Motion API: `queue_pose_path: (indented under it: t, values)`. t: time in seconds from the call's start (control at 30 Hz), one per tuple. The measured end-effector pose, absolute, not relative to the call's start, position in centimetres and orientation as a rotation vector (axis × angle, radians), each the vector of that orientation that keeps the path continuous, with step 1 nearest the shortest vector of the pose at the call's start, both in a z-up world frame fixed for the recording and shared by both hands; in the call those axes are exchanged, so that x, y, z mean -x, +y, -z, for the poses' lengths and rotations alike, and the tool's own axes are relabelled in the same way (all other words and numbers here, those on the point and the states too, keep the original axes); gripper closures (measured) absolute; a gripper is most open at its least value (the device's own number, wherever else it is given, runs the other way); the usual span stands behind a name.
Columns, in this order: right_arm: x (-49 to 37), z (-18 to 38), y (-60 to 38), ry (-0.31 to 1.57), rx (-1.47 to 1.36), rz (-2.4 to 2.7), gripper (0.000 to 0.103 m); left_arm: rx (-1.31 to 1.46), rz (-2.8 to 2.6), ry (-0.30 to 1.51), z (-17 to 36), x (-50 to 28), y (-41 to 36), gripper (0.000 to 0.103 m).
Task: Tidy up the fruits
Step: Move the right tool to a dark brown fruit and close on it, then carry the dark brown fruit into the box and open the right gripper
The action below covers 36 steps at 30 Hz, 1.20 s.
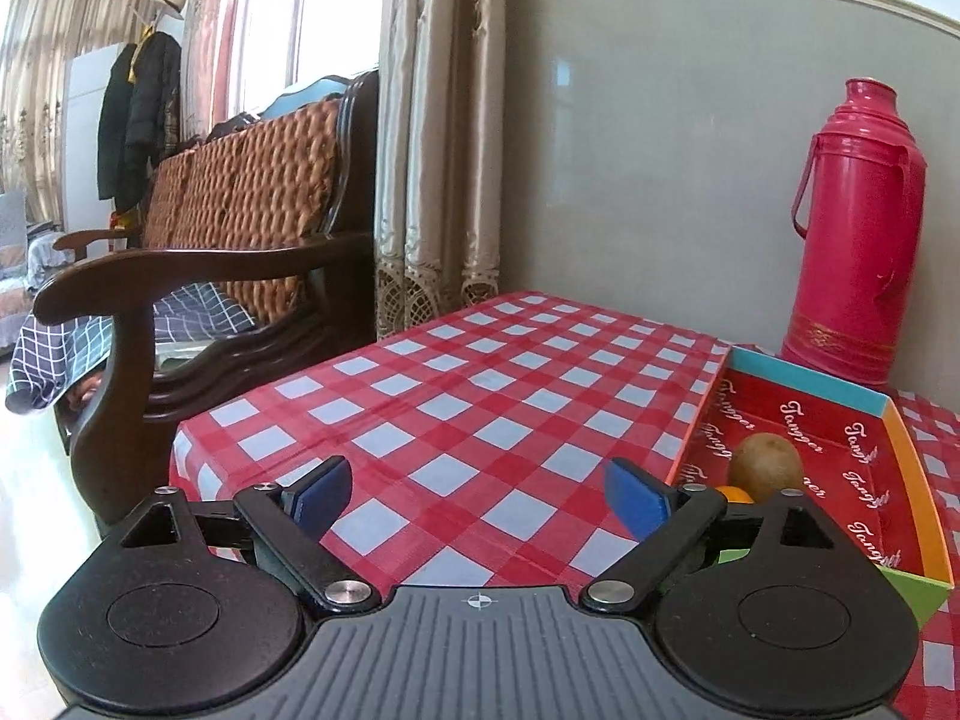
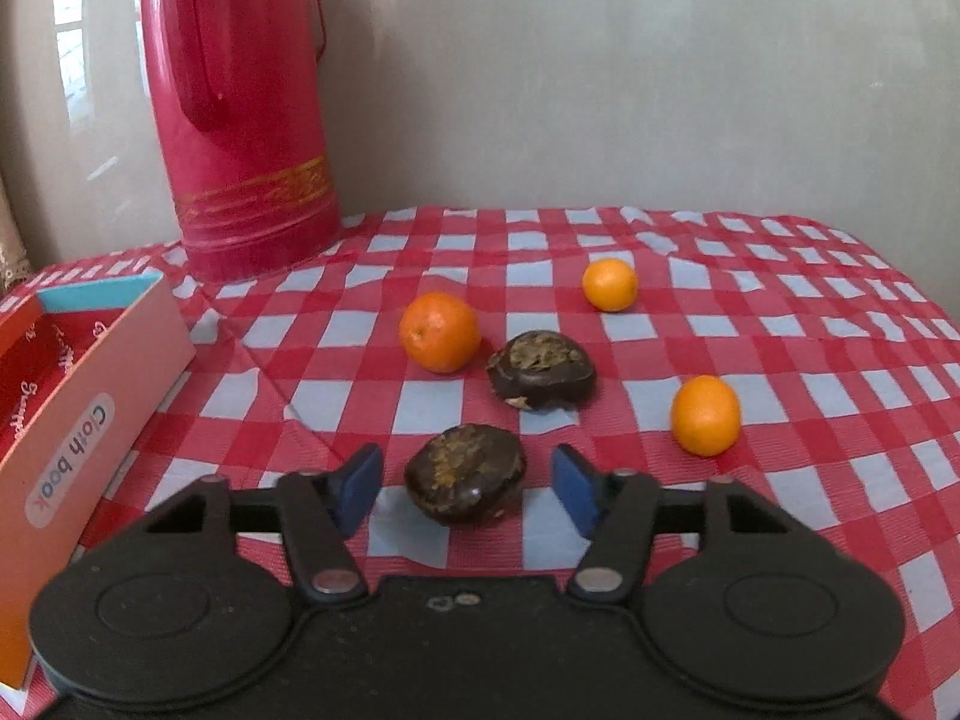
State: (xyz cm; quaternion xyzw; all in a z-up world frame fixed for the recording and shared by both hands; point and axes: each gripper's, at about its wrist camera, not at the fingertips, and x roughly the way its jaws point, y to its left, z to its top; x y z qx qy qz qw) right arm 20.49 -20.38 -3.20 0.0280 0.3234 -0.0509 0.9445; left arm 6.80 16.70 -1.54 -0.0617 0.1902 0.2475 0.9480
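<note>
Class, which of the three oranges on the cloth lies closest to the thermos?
The largest orange, left of the others, beside the dark fruit; the thermos stands behind it.

A home living room: wooden sofa (image 1: pixel 240 228), curtains (image 1: pixel 438 120), coat rack (image 1: pixel 144 96), and thermos (image 1: pixel 852 228) on checkered tablecloth (image 1: pixel 480 390).

On the table (image 2: pixel 750 240) the flask (image 2: pixel 240 120) stands at the back by the wall, with the box (image 2: pixel 90 420) in front of it to the left. Inside the box lie a kiwi (image 1: pixel 767 466) and, nearer, an orange (image 1: pixel 734 494) touching it. Right of the box, five fruits sit loose on the cloth: three oranges (image 2: pixel 440 332) spread around two dark fruits (image 2: pixel 541 370), one behind the other.
</note>
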Motion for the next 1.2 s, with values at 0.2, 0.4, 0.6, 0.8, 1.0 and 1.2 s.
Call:
queue_pose_path:
  t: [0.2,0.4,0.6,0.8,1.0,1.2]
  values:
    - [-20.6,3.4,-19.7,0.648,-0.020,0.114,0.068,0.116,-0.501,0.384,1.5,-6.8,16.6,0.010]
    - [-20.1,3.0,-19.4,0.620,-0.022,0.097,0.068,0.115,-0.494,0.389,1.5,-6.8,16.4,0.009]
    - [-19.5,1.9,-18.5,0.580,-0.026,0.061,0.068,0.100,-0.493,0.387,1.4,-6.7,16.2,0.009]
    - [-18.8,0.8,-17.0,0.540,-0.033,0.004,0.068,0.101,-0.505,0.388,1.4,-6.5,16.5,0.008]
    - [-17.9,-0.7,-14.5,0.489,-0.020,-0.088,0.068,0.102,-0.516,0.385,1.4,-6.2,17.1,0.008]
    - [-16.9,-1.5,-10.9,0.450,0.006,-0.219,0.068,0.123,-0.527,0.386,1.4,-5.9,17.9,0.008]
